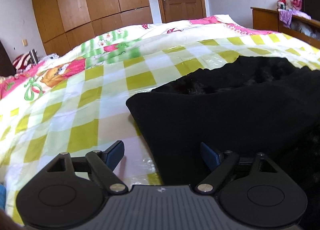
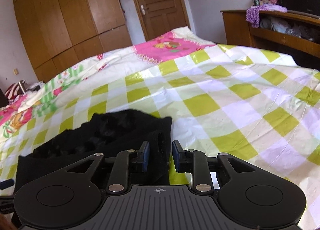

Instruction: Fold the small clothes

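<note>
Left gripper (image 1: 162, 155): jaws spread wide, nothing between them, hovering low at the near left edge of the black garment (image 1: 230, 109). Right gripper (image 2: 161, 156): jaws partly apart, straddling the garment's right edge; a strip of black fabric sits between the pads, but they do not appear to be pressing on it.

Garment position: lies on the green-and-white checked sheet (image 2: 220, 93) spread over the bed, near the front edge, between the two grippers. In the left wrist view a smooth layer overlaps a fuzzier inner layer with a wavy far edge, so at least one fold seems to be in place; exact garment type cannot be told.

Judgement: task partly done. Remaining work is probably one more fold to make a compact bundle, then flattening. No other clothes awaiting folding are visible on the sheet.
</note>
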`<state>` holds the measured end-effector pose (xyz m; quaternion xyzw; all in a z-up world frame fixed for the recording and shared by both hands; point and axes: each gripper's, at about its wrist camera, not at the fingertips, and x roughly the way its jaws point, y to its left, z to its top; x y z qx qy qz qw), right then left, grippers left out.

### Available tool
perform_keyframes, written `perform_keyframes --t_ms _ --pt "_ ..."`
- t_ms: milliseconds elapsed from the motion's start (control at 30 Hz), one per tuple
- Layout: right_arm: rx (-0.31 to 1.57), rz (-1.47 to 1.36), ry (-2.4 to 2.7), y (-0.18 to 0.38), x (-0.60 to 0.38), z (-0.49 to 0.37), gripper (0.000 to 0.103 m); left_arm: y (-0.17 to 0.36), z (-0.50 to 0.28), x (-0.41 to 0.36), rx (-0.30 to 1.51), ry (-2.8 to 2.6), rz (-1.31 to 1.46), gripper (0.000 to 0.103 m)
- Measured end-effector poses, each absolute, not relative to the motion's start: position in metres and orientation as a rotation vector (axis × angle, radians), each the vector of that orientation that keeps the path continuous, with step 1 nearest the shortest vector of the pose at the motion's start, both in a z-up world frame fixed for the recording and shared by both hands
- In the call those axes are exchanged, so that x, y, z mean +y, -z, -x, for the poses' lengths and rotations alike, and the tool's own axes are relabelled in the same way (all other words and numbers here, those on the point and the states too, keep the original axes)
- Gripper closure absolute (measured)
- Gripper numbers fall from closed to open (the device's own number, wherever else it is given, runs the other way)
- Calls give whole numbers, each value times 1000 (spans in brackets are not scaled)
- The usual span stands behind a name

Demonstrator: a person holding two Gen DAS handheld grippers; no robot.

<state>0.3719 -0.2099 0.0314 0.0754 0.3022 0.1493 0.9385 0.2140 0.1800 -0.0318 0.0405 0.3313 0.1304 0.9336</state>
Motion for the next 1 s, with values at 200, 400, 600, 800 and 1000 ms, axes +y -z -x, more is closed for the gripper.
perform_keyframes --t_ms 200,400,600,800,1000 --pt "774 -61 -352 -8 -197 -394 76 31 -213 182 687 -270 -94 6" --pt "687 -118 -360 -30 -207 -387 76 12 -191 186 652 -286 -74 7" --pt "523 4 -323 -50 -195 -362 76 3 -188 193 605 -271 16 7" --pt "592 31 -615 -51 -145 -358 76 30 -185 199 660 -323 32 7" --pt "635 144 -970 -42 -33 -371 76 23 -161 205 578 -443 86 7"
